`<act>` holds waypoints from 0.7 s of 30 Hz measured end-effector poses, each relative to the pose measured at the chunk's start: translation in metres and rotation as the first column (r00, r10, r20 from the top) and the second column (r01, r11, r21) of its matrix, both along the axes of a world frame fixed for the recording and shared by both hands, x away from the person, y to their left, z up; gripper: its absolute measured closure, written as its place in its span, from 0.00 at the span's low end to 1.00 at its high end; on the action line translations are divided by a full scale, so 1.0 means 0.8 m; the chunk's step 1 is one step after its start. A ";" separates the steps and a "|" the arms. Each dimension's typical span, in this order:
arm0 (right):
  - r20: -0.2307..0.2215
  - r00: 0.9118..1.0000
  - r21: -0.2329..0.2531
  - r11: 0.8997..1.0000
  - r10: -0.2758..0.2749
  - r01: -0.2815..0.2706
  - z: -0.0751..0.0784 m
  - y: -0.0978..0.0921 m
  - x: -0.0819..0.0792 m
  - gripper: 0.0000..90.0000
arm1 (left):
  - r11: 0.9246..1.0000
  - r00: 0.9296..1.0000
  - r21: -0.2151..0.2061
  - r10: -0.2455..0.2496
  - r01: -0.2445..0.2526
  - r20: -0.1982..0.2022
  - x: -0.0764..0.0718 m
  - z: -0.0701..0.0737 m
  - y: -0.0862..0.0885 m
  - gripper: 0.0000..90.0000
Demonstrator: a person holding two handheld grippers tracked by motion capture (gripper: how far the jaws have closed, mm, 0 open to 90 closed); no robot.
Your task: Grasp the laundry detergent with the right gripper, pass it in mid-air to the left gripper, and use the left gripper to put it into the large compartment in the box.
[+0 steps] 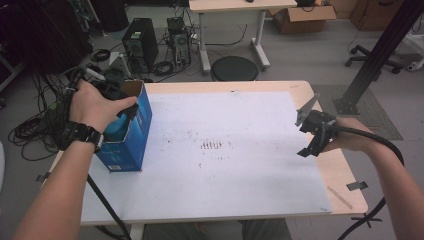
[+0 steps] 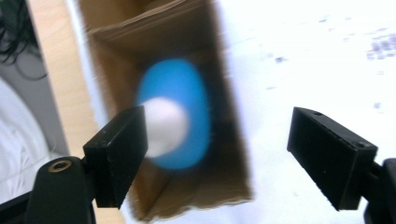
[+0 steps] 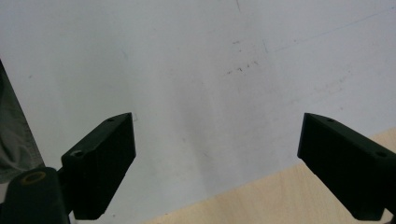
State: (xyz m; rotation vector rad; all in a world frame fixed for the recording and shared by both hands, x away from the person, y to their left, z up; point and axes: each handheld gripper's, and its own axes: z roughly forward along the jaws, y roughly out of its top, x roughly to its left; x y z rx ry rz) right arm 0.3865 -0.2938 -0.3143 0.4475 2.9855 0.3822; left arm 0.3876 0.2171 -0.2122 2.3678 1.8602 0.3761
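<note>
High view: blue box [image 1: 131, 131] stands upright at the left edge of the table [image 1: 327, 170], on the white sheet [image 1: 230, 150] that covers most of the tabletop, its top flaps open. The left hand [image 1: 95, 107] sits right over the box opening, holding the left gripper [image 1: 120, 95] at the box mouth — jaws hidden by hand and box here, so their state can't be read from this view. A light-blue object [image 1: 116, 127] shows just under the hand, at or in the box top. Right gripper [image 1: 312, 135] held by the right hand [image 1: 352, 140] near the right edge of the table, well apart from the box, above the sheet, nothing in it. Left gripper view: left gripper [image 2: 217, 154] jaws spread wide, holding nothing; looking down into the open brown cardboard interior of the box [image 2: 154, 37], where a blurred blue rounded object with a white end [image 2: 175, 116] lies inside, just beside the left jaw in the frame — contact can't be told through the blur. White sheet to the right of the box. Right gripper view: right gripper [image 3: 217, 163] jaws wide apart, empty, over the bare white sheet [image 3: 187, 70], with the wooden table edge [image 3: 261, 200] at the bottom.
</note>
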 end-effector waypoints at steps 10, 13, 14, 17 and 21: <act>-0.006 1.000 0.020 1.000 0.015 -0.015 0.000 0.009 -0.003 0.12 | 0.991 0.991 -0.012 -0.134 0.134 0.016 -0.010 -0.006 -0.058 0.19; -0.005 1.000 0.028 0.999 0.016 -0.016 0.001 0.010 -0.005 0.11 | 0.985 0.985 -0.022 -0.172 0.172 0.014 -0.013 -0.009 -0.074 0.17; -0.006 1.000 0.030 0.999 0.016 -0.016 0.001 0.011 -0.005 0.11 | 0.983 0.983 -0.019 -0.183 0.184 0.017 -0.014 -0.010 -0.080 0.16; -0.007 1.000 0.035 0.999 0.017 -0.017 0.001 0.012 -0.006 0.10 | 0.976 0.976 -0.023 -0.217 0.217 0.009 -0.016 -0.016 -0.096 0.14; -0.006 1.000 0.040 0.999 0.022 -0.021 0.000 0.015 -0.008 0.10 | 0.964 0.965 -0.037 -0.263 0.263 -0.001 -0.017 -0.027 -0.116 0.13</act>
